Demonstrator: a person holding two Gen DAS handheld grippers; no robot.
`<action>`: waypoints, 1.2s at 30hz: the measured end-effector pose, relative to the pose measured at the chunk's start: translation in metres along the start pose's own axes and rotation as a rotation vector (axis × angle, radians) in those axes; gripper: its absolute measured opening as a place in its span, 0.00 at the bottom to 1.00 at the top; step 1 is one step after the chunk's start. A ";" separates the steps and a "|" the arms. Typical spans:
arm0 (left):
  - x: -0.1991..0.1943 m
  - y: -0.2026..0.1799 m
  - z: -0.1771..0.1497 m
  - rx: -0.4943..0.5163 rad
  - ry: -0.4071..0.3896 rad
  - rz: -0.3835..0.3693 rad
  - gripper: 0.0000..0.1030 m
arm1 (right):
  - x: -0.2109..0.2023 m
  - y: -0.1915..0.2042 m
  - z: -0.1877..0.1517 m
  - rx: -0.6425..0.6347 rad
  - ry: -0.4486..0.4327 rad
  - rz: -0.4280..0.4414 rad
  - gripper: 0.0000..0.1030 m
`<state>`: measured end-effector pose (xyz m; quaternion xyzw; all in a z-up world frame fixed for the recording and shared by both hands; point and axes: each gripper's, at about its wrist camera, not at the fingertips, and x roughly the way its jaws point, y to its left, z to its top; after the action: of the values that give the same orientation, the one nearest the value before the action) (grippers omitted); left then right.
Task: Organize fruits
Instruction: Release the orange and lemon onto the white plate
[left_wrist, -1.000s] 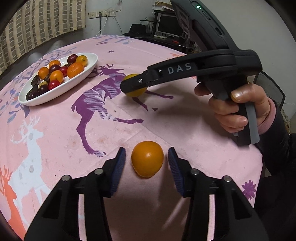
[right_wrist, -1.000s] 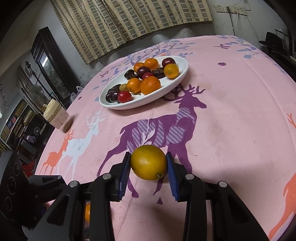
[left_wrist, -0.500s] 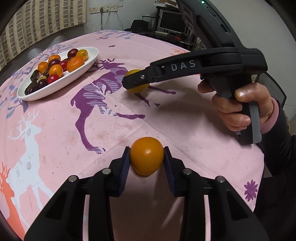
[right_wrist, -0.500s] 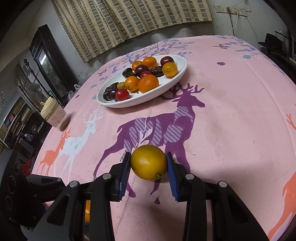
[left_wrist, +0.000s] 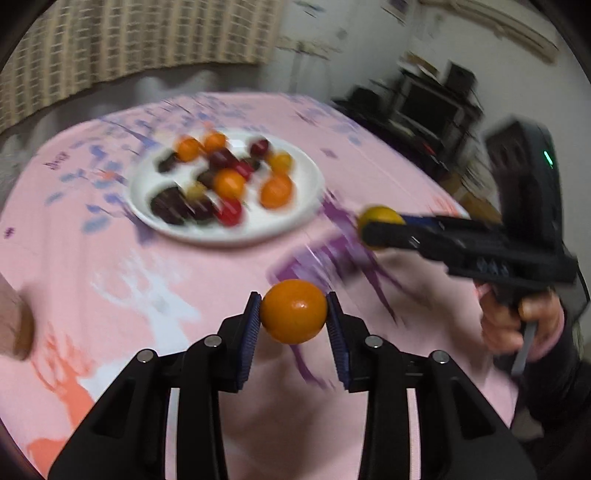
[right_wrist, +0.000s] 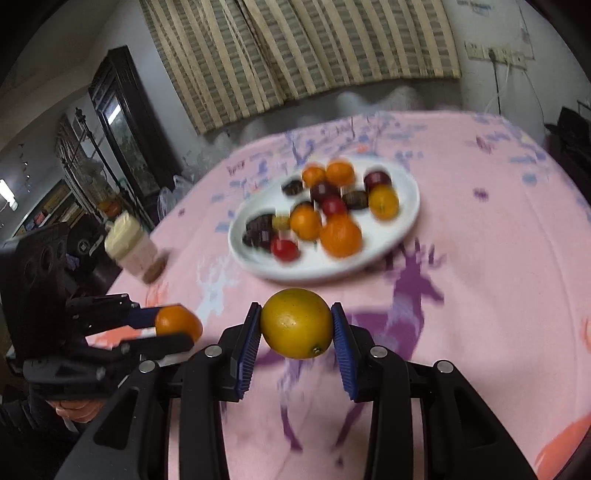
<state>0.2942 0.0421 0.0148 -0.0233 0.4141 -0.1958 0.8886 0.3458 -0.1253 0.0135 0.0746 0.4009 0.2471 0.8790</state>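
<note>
Above the pink deer-print worktop (right_wrist: 498, 266), both hand-held grippers carried fruit.

Left hand-held gripper (left_wrist: 293, 317) had its blue pads closed on a round orange citrus fruit (left_wrist: 293, 311); right hand-held gripper (right_wrist: 295, 325) was clamped on a yellow-orange citrus fruit (right_wrist: 296, 323), both short of the white oval fruit-filled plate (right_wrist: 404, 229).

A pink tablecloth (right_wrist: 498, 258) printed with purple, white and orange deer spreads beneath and ahead of the fingers. A lidded jar (right_wrist: 129, 251) stands far left of them — blurred. Striped blinds (right_wrist: 295, 55) hang beyond, a dark cabinet (right_wrist: 122, 122) to their left — and a monitor (left_wrist: 428, 110) sits far right.
</note>
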 end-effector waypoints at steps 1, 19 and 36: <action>0.000 0.010 0.015 -0.036 -0.029 0.017 0.34 | 0.002 0.000 0.014 -0.002 -0.031 -0.009 0.37; 0.114 0.093 0.121 -0.224 -0.057 0.270 0.34 | 0.126 -0.036 0.103 -0.017 -0.053 -0.133 0.37; 0.083 0.074 0.117 -0.154 -0.130 0.405 0.88 | 0.097 -0.027 0.098 -0.085 -0.119 -0.167 0.76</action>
<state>0.4539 0.0657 0.0160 -0.0198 0.3660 0.0207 0.9302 0.4824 -0.0941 0.0056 0.0180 0.3420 0.1848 0.9212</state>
